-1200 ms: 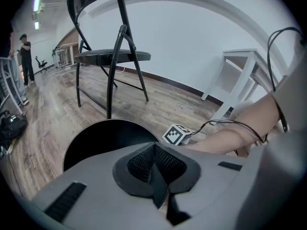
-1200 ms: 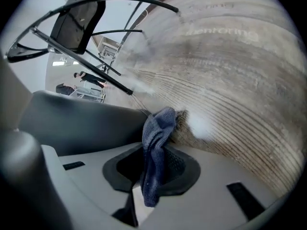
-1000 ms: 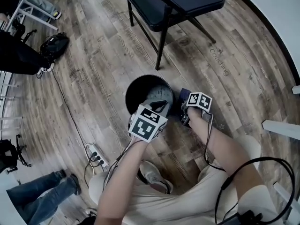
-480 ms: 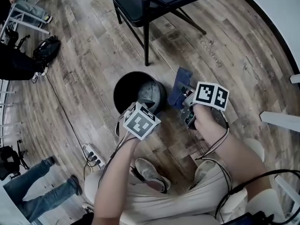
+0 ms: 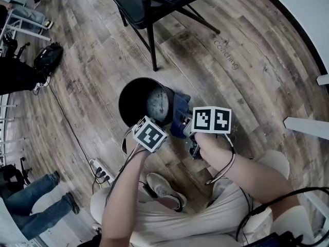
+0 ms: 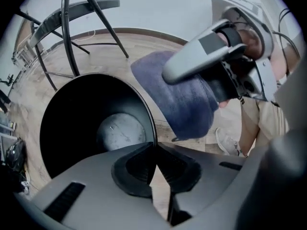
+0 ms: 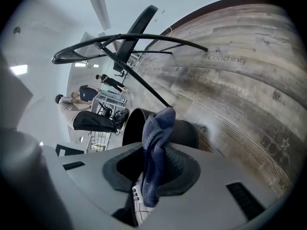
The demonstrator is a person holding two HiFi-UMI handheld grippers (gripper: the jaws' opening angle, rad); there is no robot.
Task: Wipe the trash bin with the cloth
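From the head view, the trash bin point(image 5: 132, 105) stands upright on the wooden floor point(image 5: 247, 86), just near of a folding chair point(image 5: 134, 9), with both tools at its near right rim. The left gripper point(image 5: 153, 125) points steeply down onto that rim, probably to steady the bin. The right gripper point(image 5: 186, 126) holds the blue cloth point(image 5: 179, 112) against the outer wall on the right. In the left gripper view, the jaws have just been closing and now pinch the thin rim between their pads, the empty interior to the left. In the right gripper view, the jaws are clamped on a fold of cloth, whose free end stands out ahead as a wiping pad.
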